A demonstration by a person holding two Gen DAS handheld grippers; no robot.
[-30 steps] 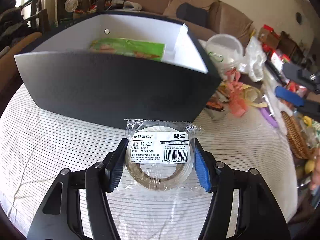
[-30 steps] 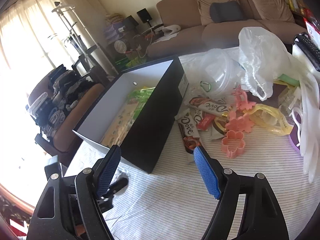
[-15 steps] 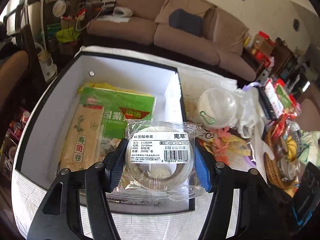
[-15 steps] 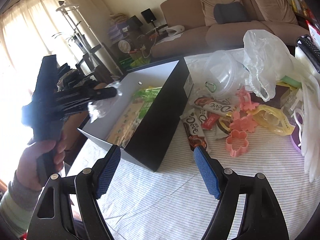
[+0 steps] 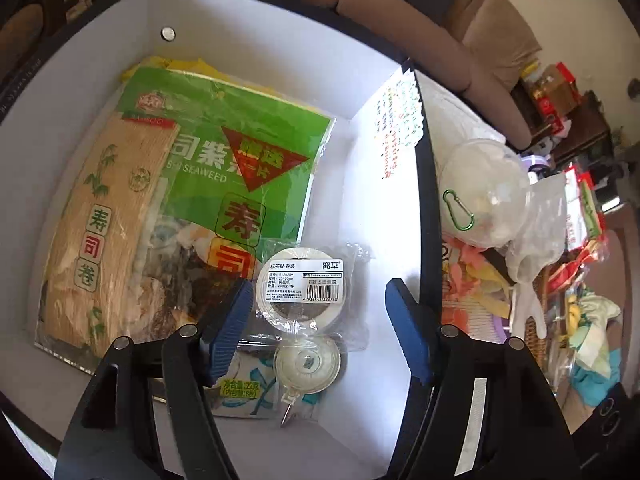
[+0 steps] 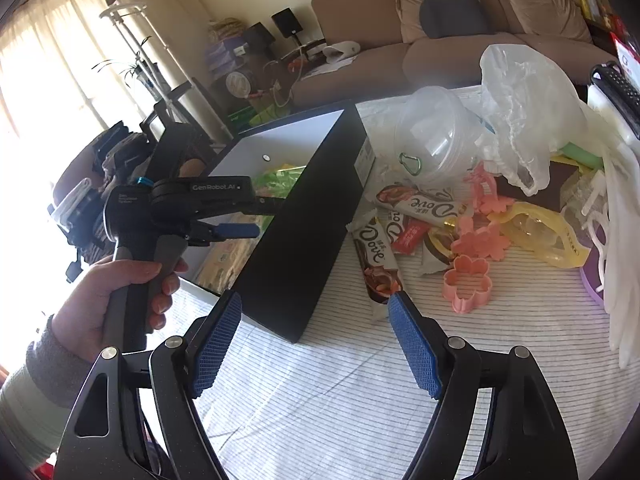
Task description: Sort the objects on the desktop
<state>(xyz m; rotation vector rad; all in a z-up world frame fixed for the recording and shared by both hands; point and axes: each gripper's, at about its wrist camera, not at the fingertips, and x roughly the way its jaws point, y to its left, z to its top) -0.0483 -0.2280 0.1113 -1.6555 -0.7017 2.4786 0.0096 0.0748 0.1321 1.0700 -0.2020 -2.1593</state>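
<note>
In the left wrist view, the left tool hangs over an open black box with a white inside. Its jaws are opening, and nothing is pinched between the blue pads. Below them, at lower centre of the frame, a wrapped roll of label stickers lies in the box, apart from both pads, partly on a green seaweed packet that fills the left of the box beside a bamboo sushi mat. Just below the roll sits a small round white reel. In the right wrist view, the right tool hovers at the bottom of the frame, spread wide and empty, above a striped cloth on the desk. At the left of that frame a hand grips the other tool's handle over the box. Right of the box lie Dove chocolate bars, pink flower-shaped cutters, a clear plastic tub and a crumpled plastic bag.
</note>
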